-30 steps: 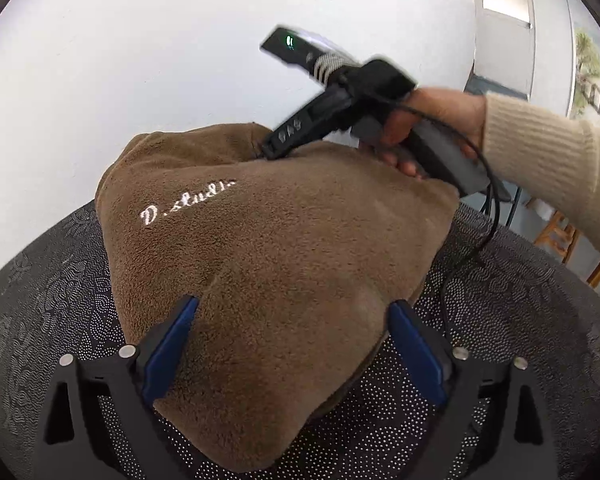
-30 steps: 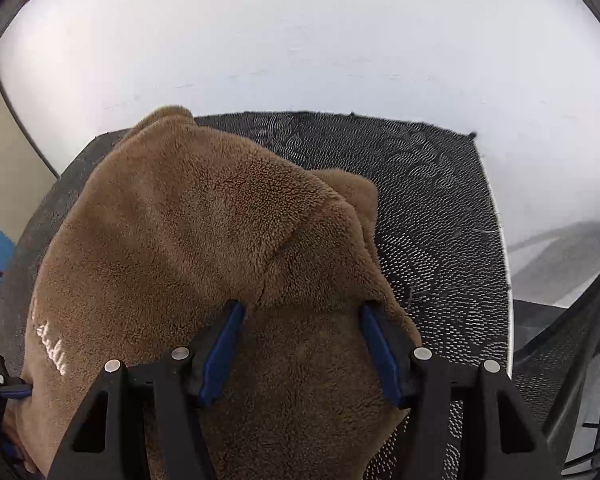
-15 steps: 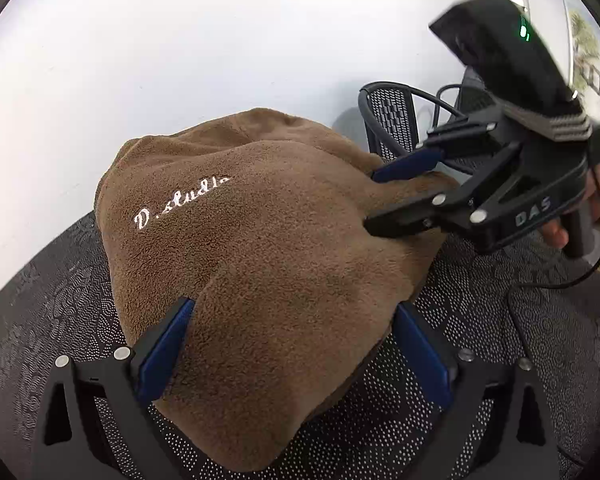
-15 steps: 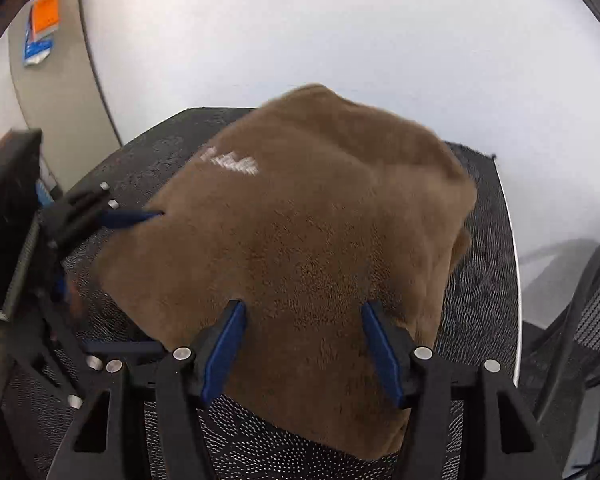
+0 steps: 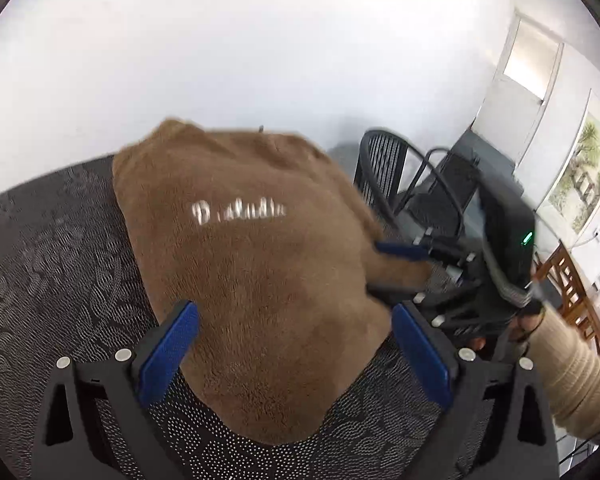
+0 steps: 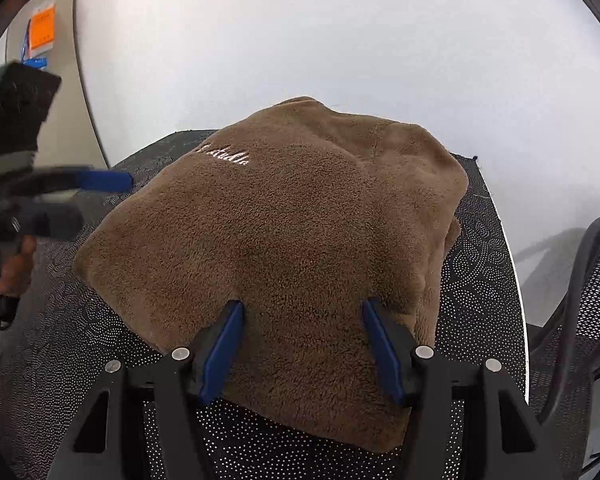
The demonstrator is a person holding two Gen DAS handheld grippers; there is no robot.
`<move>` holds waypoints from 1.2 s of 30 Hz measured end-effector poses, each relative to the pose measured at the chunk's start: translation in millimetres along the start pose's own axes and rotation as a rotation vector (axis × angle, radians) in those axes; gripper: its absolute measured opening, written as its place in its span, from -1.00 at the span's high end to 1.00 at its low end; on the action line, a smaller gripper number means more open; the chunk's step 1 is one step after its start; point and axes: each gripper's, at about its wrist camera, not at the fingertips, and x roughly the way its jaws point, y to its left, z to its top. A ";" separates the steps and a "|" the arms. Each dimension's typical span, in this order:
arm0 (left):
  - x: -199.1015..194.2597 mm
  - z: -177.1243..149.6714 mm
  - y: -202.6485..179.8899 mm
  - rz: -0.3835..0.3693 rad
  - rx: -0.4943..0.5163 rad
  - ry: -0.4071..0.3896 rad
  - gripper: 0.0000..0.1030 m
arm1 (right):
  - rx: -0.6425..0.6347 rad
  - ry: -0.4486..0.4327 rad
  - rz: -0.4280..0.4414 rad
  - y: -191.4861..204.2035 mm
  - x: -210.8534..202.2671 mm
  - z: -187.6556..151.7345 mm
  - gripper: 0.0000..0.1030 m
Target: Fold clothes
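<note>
Brown fleece garment (image 6: 292, 248) lies bundled on a dark dotted worktop (image 6: 476, 280) against a white wall (image 5: 260, 48). The left gripper (image 5: 292, 348) angles down over its near edge, jaws apart, cloth between them unpinched. The right gripper (image 6: 300, 344) likewise stands apart astride the fleece. A black mesh chair (image 5: 404, 184) stands beside the worktop; a cream sleeve (image 5: 572, 376) shows at right.

Your fleece top (image 6: 284, 248) is plain mid-brown, with white script lettering (image 6: 225, 155) stitched toward its upper left. The mat (image 6: 476, 280) beneath it is black, dotted white in swirling shapes. Your gripper pads (image 6: 382, 350) are bright blue on black fingers. At upper left hangs an orange note (image 6: 42, 28); your sleeve (image 5: 572, 376) is cream, ribbed.
</note>
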 end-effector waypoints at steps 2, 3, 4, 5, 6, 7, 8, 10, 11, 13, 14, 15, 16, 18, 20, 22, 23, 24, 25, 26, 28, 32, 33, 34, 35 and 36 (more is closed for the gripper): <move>12.1 -5.5 -6.6 0.052 0.049 0.031 -0.91 | 0.008 -0.004 0.012 -2.8 -1.3 -0.1 -0.21; 18.8 -6.7 -10.5 0.080 0.080 0.051 -0.91 | 0.013 -0.006 0.018 -4.3 -2.5 -0.7 -0.21; 25.6 -7.8 -14.4 0.107 0.111 0.072 -0.91 | 0.015 -0.007 0.022 -6.0 -5.2 -2.9 -0.21; 31.6 -9.3 -17.6 0.131 0.137 0.088 -0.91 | 0.017 -0.008 0.026 -7.5 -7.6 -4.7 -0.21; 34.6 -12.0 -18.1 0.139 0.140 0.093 -0.91 | 0.017 -0.009 0.027 -7.4 -8.1 -4.8 -0.21; 36.9 -15.3 -16.0 0.141 0.133 0.099 -0.90 | 0.017 -0.009 0.028 -7.0 -8.2 -4.8 -0.21; 38.7 -18.8 -14.1 0.143 0.127 0.103 -0.90 | 0.016 -0.010 0.028 -6.6 -8.3 -4.8 -0.21; 37.3 -23.9 -13.1 0.143 0.127 0.106 -0.90 | 0.007 -0.009 0.020 -5.2 -9.1 -4.9 -0.21; 36.2 -25.7 -13.1 0.141 0.130 0.110 -0.90 | 0.003 -0.009 0.017 -4.6 -9.6 -5.0 -0.21; 32.9 -27.2 -10.5 0.128 0.135 0.115 -0.90 | 0.000 -0.009 0.015 -4.7 -11.6 -6.0 -0.21; 31.5 -26.5 -7.5 0.116 0.135 0.115 -0.90 | 0.003 -0.010 0.017 -5.3 -11.8 -5.7 -0.21; 30.9 -23.3 -2.4 0.095 0.126 0.111 -0.91 | 0.006 -0.010 0.019 -6.3 -9.8 -3.2 -0.21; 25.4 -20.5 1.0 0.070 0.106 0.106 -0.91 | 0.009 -0.011 0.021 -6.4 -8.7 -2.2 -0.21; 12.4 -6.1 13.0 0.011 0.027 0.096 -0.91 | 0.020 -0.014 0.030 -8.9 -9.2 -2.0 -0.21; 0.1 16.8 25.9 -0.031 -0.060 0.057 -0.91 | 0.031 -0.018 0.041 -10.5 -8.1 -0.9 -0.21; -10.5 47.8 36.5 -0.037 -0.102 -0.003 -0.93 | 0.040 -0.021 0.052 -11.9 -7.5 -0.1 -0.21; -13.5 64.6 40.9 -0.036 -0.115 -0.029 -0.93 | 0.042 -0.022 0.054 -12.2 -7.6 -0.5 -0.21; -11.6 83.2 44.4 -0.031 -0.120 -0.042 -0.95 | 0.041 -0.022 0.054 -12.0 -7.5 -0.3 -0.22; -8.1 100.7 48.0 -0.024 -0.126 -0.049 -0.97 | 0.040 -0.022 0.054 -11.6 -7.1 0.2 -0.22; 0.8 114.5 52.0 -0.007 -0.136 -0.038 -0.97 | 0.041 -0.022 0.054 -11.1 -7.3 -0.1 -0.22; 18.7 140.4 59.9 0.021 -0.158 -0.014 -0.97 | 0.041 -0.023 0.055 -10.1 -7.8 -0.7 -0.22; 66.6 157.4 78.7 0.035 -0.252 0.084 -0.97 | 0.046 -0.026 0.063 -11.2 -10.8 -3.0 -0.22; 78.5 157.0 85.1 0.044 -0.280 0.125 -0.97 | 0.048 -0.026 0.066 -12.2 -10.7 -3.2 -0.22; 90.0 154.2 91.3 0.067 -0.311 0.169 -0.97 | 0.051 -0.027 0.071 -12.8 -10.9 -3.3 -0.22; 101.6 151.0 97.1 0.087 -0.338 0.212 -0.97 | 0.054 -0.028 0.074 -13.3 -10.9 -3.1 -0.22; 113.7 146.3 101.2 0.103 -0.351 0.250 -0.97 | 0.057 -0.029 0.078 -13.9 -10.9 -3.0 -0.22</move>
